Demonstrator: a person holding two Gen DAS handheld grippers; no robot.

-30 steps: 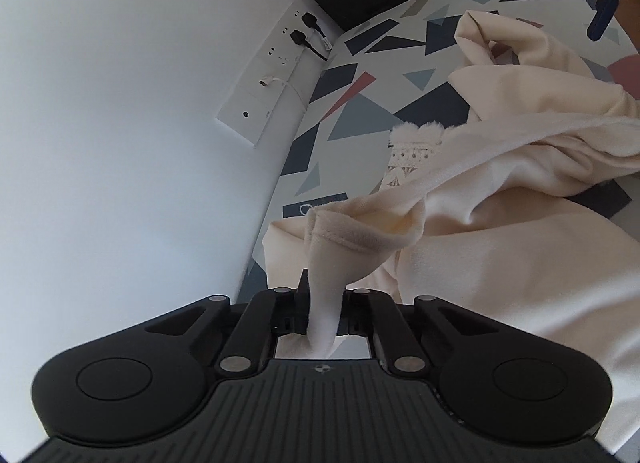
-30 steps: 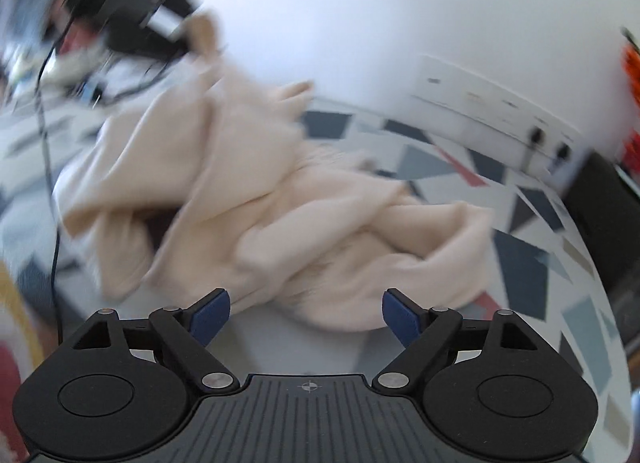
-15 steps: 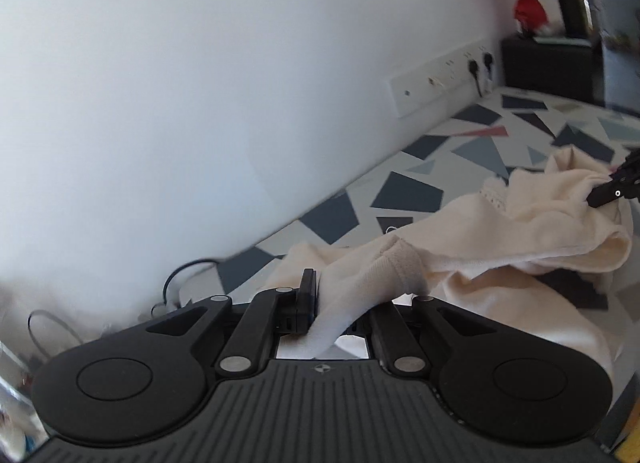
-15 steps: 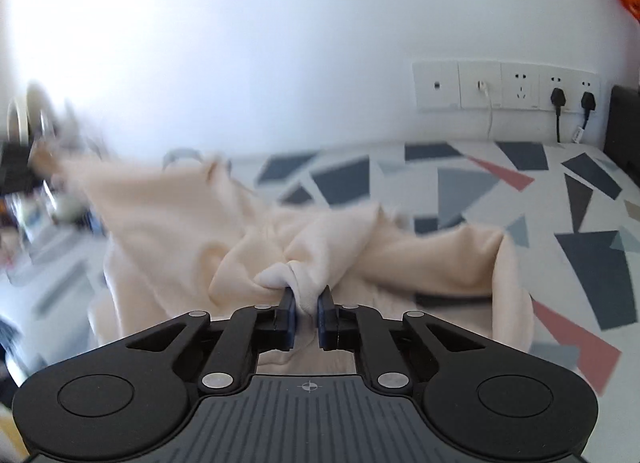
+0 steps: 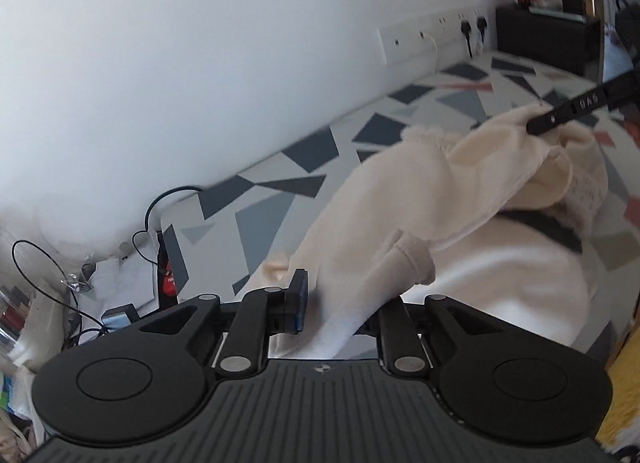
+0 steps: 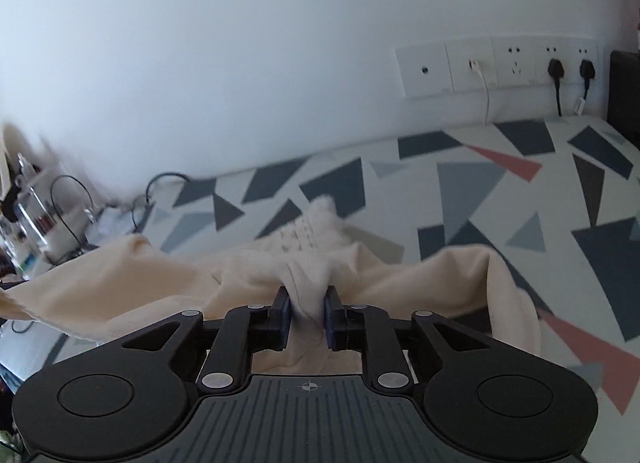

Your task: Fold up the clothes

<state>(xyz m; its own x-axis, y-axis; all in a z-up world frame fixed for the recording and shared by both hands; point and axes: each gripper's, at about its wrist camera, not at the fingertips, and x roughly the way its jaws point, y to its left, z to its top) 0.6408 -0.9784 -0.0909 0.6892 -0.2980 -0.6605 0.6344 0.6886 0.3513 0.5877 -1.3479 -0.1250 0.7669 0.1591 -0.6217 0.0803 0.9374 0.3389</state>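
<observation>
A fold of the cream garment (image 5: 472,199) is pinched in the left tool (image 5: 340,303), its two fingers drawn in tight on the cloth, which is led between them toward 6 o'clock. From there the garment is spread toward 2 o'clock across the patterned worktop (image 5: 280,199), where a bunched part is gripped by the right tool (image 5: 560,115), seen as a dark bar at 2 o'clock.

In the right wrist view, a gathered ridge of the garment (image 6: 360,263) is clamped between the blue pads of the right tool (image 6: 306,315). The cloth is draped from 9 o'clock to 3 o'clock in front of it, on the worktop (image 6: 480,191). A row of wall sockets (image 6: 496,65) is seen at 1 o'clock, with two black plugs (image 6: 556,67) inserted. Loose cables (image 6: 160,187) are seen at 10 o'clock, beside the worktop's edge.
</observation>
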